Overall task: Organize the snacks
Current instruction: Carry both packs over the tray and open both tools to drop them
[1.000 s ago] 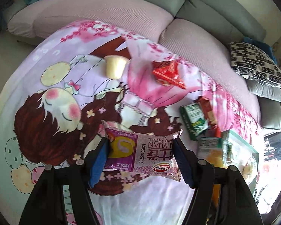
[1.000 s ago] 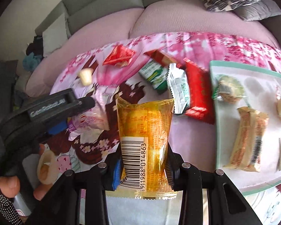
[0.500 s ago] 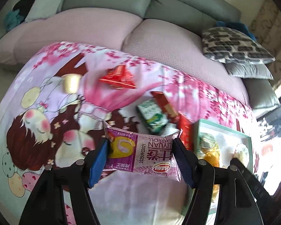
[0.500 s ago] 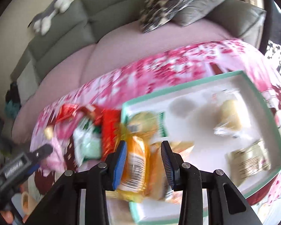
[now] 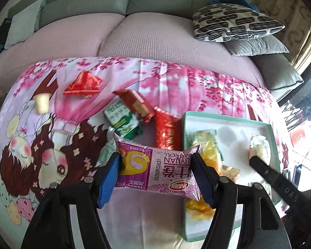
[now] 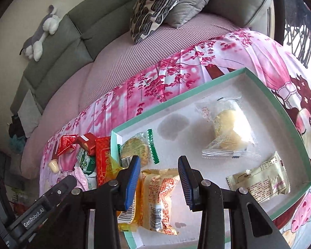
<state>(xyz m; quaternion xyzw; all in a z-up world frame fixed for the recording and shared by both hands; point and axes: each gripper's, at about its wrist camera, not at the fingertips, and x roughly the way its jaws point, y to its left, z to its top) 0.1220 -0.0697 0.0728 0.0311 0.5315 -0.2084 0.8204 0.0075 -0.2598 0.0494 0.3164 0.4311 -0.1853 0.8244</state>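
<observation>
My left gripper (image 5: 155, 155) is shut on a purple Swiss-roll packet (image 5: 165, 166), held crosswise above the pink cartoon cloth, just left of the teal-rimmed white tray (image 5: 234, 145). My right gripper (image 6: 158, 158) hovers over the tray (image 6: 186, 141). Its blue pads stand a narrow gap apart with nothing between them. A yellow packet (image 6: 126, 217) lies at the tray's left edge, half hidden behind the right gripper's left finger. Beside it lies an orange packet (image 6: 157, 191), seen through the gap.
The tray also holds a round cookie packet (image 6: 134, 149), a clear pastry bag (image 6: 228, 128) and a beige packet (image 6: 259, 180). On the cloth lie a red triangle pack (image 5: 83, 83), green pack (image 5: 122, 122), red pack (image 5: 167, 132) and jelly cup (image 5: 41, 103). A sofa with pillows (image 5: 234, 22) stands behind.
Both grippers swung right toward the tray. The yellow packet left the right gripper's pads and now lies at the tray's left edge. The left gripper still holds the purple roll.
</observation>
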